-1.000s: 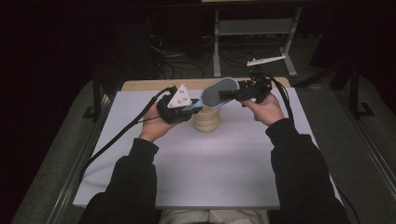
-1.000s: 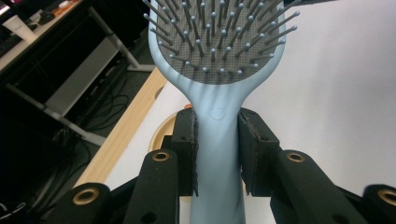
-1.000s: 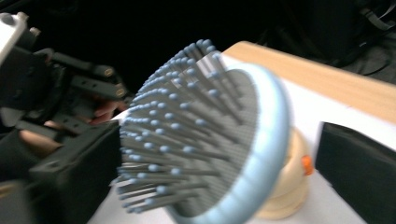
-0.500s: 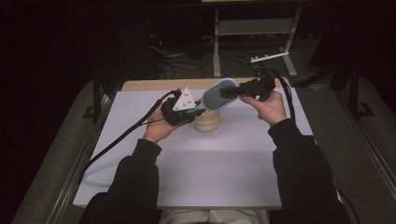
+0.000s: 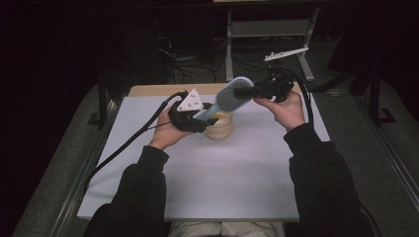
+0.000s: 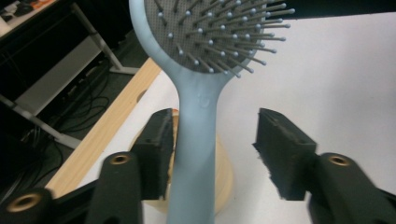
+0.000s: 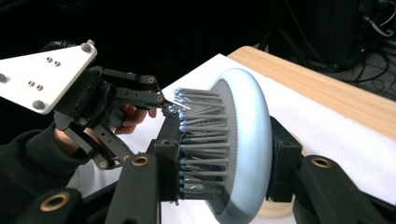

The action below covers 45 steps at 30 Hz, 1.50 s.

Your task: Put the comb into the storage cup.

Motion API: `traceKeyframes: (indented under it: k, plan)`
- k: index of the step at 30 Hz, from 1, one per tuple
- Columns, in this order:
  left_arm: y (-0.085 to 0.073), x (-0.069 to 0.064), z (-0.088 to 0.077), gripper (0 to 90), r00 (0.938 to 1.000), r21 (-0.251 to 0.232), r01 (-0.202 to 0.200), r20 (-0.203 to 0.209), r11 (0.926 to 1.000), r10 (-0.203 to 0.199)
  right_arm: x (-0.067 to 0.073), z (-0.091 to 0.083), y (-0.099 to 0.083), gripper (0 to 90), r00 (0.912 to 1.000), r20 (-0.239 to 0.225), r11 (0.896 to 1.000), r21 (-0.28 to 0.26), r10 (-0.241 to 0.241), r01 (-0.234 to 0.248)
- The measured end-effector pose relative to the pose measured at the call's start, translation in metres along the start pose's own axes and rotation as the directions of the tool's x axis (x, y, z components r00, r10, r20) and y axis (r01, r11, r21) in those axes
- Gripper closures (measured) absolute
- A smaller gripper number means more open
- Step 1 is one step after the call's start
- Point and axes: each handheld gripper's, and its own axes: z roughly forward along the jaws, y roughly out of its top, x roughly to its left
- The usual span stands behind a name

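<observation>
Above the far middle of the white table sheet (image 5: 217, 182), at about 12 o'clock from the person, a pale blue hairbrush (image 5: 230, 98) is held in the air between the two grippers, over a round wooden stand (image 5: 220, 128). From the high view, the right gripper (image 5: 243, 92) comes from 2 o'clock and meets the brush head, but how its jaws sit is too small to tell there. The right gripper view makes it clear: both black jaws are pressed on the brush head (image 7: 236, 144), one against the bristles and one against the smooth back. The left gripper view shows what the other views do not: the jaws of the left gripper (image 6: 212, 144) are spread, the handle (image 6: 195, 154) lies against the jaw at 9 o'clock, and the other jaw stands apart from it. In the right gripper view the left gripper (image 7: 161, 105) with its grey plate is seen at 10 o'clock, near the bristle tips. Compared with half a second ago, the brush and both hands are in almost the same place over the stand; only the left hand (image 5: 168, 134) seems a little lower on the handle.
</observation>
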Motion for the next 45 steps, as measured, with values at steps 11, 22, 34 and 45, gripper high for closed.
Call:
traceKeyframes:
  k: [11,22,34,45]
  plan:
    - [0.000,0.007,-0.004,13.4,0.9945,0.007,0.078,0.070,0.9969,-0.079,0.008,-0.015,0.017,56.2,0.9964,0.061,0.998,-0.002,-0.058,0.058]
    - [-0.005,0.016,-0.016,0.0,0.9860,0.017,0.140,0.090,0.9900,-0.141,0.014,-0.033,0.034,56.1,0.9882,0.116,0.994,-0.032,-0.099,0.104]
    - [-0.039,0.029,-0.050,0.0,0.9763,-0.009,0.215,0.031,0.9766,-0.214,0.015,-0.041,0.054,55.7,0.9783,0.170,0.992,-0.019,-0.118,0.123]
    - [-0.064,0.036,-0.074,0.0,0.9676,-0.030,0.252,0.002,0.9671,-0.253,0.015,-0.039,0.067,55.7,0.9672,0.214,0.990,0.014,-0.137,0.137]
